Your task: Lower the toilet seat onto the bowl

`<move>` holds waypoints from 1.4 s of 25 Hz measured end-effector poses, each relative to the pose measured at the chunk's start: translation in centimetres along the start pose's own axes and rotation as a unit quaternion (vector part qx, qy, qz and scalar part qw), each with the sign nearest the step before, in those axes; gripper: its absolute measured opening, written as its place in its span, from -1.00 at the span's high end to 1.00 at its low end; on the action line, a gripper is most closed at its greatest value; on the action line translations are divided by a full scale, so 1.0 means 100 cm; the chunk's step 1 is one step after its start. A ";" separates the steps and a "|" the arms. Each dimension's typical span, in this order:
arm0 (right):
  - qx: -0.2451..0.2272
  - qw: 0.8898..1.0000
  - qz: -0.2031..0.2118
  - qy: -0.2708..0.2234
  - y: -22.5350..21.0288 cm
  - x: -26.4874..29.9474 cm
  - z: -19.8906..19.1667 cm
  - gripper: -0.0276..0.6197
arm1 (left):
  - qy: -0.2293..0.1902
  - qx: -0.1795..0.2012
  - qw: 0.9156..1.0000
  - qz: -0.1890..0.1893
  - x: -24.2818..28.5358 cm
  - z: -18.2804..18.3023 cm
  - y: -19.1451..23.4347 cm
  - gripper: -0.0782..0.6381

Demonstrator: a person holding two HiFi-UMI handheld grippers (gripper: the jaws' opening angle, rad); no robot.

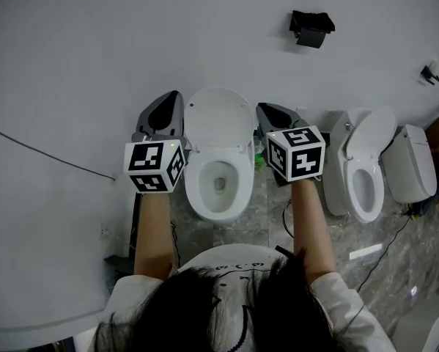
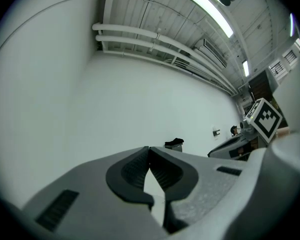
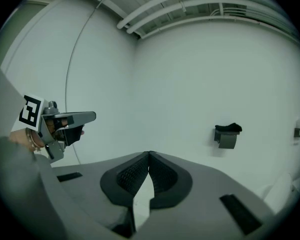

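1. Head view: the toilet seat (image 1: 219, 116) stands raised against the wall (image 1: 94, 50) above the bowl (image 1: 192, 191) — not yet lowered. The left gripper (image 1: 173, 100) and right gripper (image 1: 265, 111) flank it, probably poised to tip it forward.
2. Left gripper view: fingers (image 2: 132, 171) pressed together with nothing between them (they face bare wall, not the seat).
3. Right gripper view: fingers (image 3: 165, 176) likewise closed and empty — better suited to nudging than pinching.
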State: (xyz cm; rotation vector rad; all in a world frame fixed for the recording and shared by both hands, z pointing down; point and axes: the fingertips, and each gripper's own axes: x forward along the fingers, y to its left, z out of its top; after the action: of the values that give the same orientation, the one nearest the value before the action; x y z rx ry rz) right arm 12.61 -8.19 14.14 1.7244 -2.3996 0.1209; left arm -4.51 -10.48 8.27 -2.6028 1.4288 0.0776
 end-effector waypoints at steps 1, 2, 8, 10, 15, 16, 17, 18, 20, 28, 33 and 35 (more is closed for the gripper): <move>-0.003 1.000 -0.003 -0.011 -0.002 -0.004 0.006 0.83 | -0.004 0.001 1.000 0.000 -0.001 0.003 0.001 0.75; -0.006 1.000 -0.005 -0.022 -0.004 -0.008 0.012 0.83 | -0.008 0.003 1.000 0.001 -0.002 0.006 0.001 0.76; -0.027 0.994 -0.005 -0.103 -0.010 -0.028 0.048 0.83 | -0.024 0.015 1.000 -0.001 -0.001 0.021 0.005 0.76; -0.033 0.992 -0.017 -0.117 -0.015 -0.033 0.056 0.83 | -0.029 0.023 0.999 0.001 -0.003 0.026 0.006 0.75; -0.067 0.985 -0.042 -0.152 -0.019 -0.048 0.078 0.83 | -0.039 0.044 0.998 0.007 -0.008 0.043 0.014 0.76; -0.073 0.983 -0.045 -0.161 -0.017 -0.052 0.083 0.83 | -0.041 0.048 0.998 0.010 -0.010 0.047 0.016 0.75; -0.078 0.981 -0.048 -0.170 -0.016 -0.056 0.087 0.83 | -0.044 0.051 0.998 0.013 -0.012 0.049 0.018 0.76; -0.082 0.979 -0.051 -0.178 -0.014 -0.059 0.090 0.83 | -0.047 0.053 0.997 0.015 -0.014 0.051 0.020 0.75; -0.091 0.975 -0.056 -0.193 -0.012 -0.064 0.093 0.83 | -0.054 0.061 0.996 0.019 -0.020 0.054 0.023 0.76; -0.092 0.975 -0.070 -0.191 -0.012 -0.073 0.087 0.83 | -0.070 0.086 0.994 0.017 -0.035 0.060 0.020 0.76; -0.098 0.972 -0.074 -0.200 -0.004 -0.084 0.088 0.83 | -0.072 0.085 0.994 0.023 -0.045 0.061 0.021 0.76; -0.102 0.971 -0.074 -0.203 -0.002 -0.088 0.088 0.83 | -0.073 0.081 0.994 0.027 -0.048 0.061 0.021 0.75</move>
State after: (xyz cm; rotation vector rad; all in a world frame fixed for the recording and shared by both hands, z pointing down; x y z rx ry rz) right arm 14.65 -1.63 3.80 1.9724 -2.4209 -0.5310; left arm -8.61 -6.57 2.65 -2.3774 1.3919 0.1483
